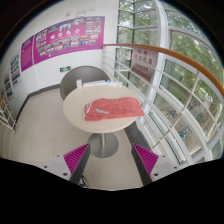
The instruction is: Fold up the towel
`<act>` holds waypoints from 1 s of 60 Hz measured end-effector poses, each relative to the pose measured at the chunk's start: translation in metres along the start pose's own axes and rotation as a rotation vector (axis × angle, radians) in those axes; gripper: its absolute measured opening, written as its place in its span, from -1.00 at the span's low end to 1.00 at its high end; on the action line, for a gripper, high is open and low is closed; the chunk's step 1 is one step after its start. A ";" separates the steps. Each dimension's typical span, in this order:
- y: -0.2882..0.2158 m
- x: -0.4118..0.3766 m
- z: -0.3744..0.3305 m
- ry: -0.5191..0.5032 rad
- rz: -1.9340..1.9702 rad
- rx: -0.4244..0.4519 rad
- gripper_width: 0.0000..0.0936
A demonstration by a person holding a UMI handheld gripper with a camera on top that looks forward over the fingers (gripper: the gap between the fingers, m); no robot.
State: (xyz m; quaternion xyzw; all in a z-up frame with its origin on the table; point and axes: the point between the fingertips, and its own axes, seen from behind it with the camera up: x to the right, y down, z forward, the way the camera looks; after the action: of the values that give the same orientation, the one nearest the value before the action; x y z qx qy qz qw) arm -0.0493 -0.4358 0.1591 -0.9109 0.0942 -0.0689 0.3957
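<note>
Red towel [112, 108] lies rumpled on the round white tabletop [75, 108], well beyond the tongs [110, 158], which hang spread and empty, so the sound approach is to come in low and take one near corner cleanly.

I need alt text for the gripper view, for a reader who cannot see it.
A red towel lies crumpled on a round white table, beyond the open hand-held gripper, whose fingers hold nothing. Behind are a chair, windows and a wall with posters.
</note>
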 end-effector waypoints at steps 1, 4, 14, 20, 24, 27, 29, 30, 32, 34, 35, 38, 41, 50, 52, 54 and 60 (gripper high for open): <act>-0.003 -0.008 0.009 -0.012 -0.005 0.003 0.84; -0.021 -0.028 0.040 -0.050 -0.023 0.018 0.84; -0.075 -0.095 0.151 -0.097 -0.079 0.068 0.84; -0.097 -0.121 0.218 -0.095 -0.112 0.066 0.83; -0.109 -0.132 0.258 -0.081 -0.134 0.067 0.83; -0.115 -0.137 0.284 -0.070 -0.150 0.062 0.83; -0.117 -0.139 0.300 -0.057 -0.162 0.052 0.82; -0.118 -0.139 0.307 -0.050 -0.168 0.048 0.81; -0.120 -0.139 0.320 -0.038 -0.176 0.045 0.80; -0.120 -0.139 0.333 -0.033 -0.183 0.038 0.77; -0.120 -0.137 0.342 -0.032 -0.190 0.030 0.74; -0.110 -0.140 0.355 -0.033 -0.201 -0.006 0.58; -0.111 -0.143 0.360 -0.050 -0.193 -0.001 0.29; -0.112 -0.141 0.365 -0.063 -0.249 0.000 -0.74; -0.115 -0.134 0.366 -0.039 -0.255 0.008 -0.83; -0.112 -0.139 0.368 -0.052 -0.248 0.001 -0.85; -0.113 -0.146 0.367 -0.097 -0.231 -0.029 -0.89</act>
State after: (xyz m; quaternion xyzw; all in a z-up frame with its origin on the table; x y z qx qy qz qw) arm -0.1047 -0.0669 -0.0138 -0.9237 -0.0297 -0.0688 0.3758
